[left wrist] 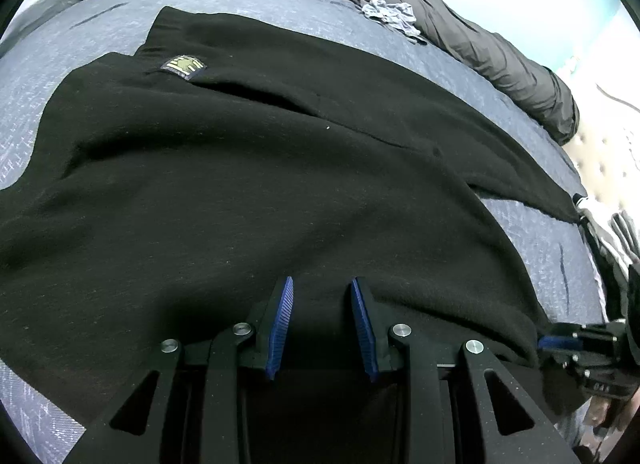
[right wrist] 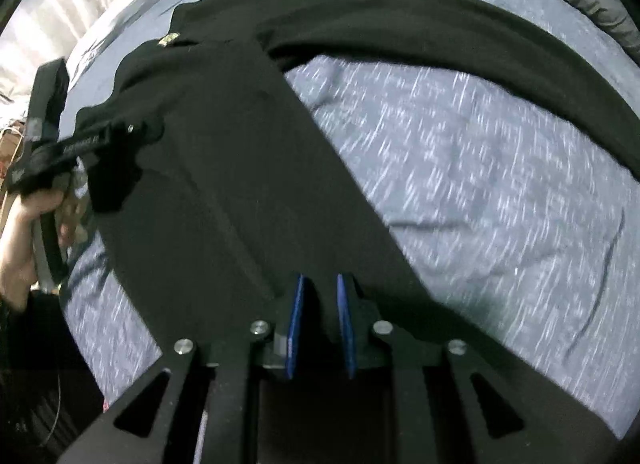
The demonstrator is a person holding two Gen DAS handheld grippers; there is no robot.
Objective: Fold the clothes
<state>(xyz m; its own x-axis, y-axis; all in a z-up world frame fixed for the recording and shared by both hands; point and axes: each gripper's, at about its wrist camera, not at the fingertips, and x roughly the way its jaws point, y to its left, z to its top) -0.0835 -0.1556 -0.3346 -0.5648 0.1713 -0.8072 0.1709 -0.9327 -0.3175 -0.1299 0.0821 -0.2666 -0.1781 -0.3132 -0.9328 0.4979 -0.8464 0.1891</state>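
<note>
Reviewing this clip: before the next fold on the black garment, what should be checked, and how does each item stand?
1. Left gripper at the black garment's near hem: ok.
2. Left jaws shut on fabric: not ok, gap visible.
3. Right gripper over the garment's edge: ok; grip on fabric: cannot tell.
4. Garment lying flat on the blue bedspread: not ok, wrinkled.
5. Fold path free of the crumpled grey cloth: ok, far side.
</note>
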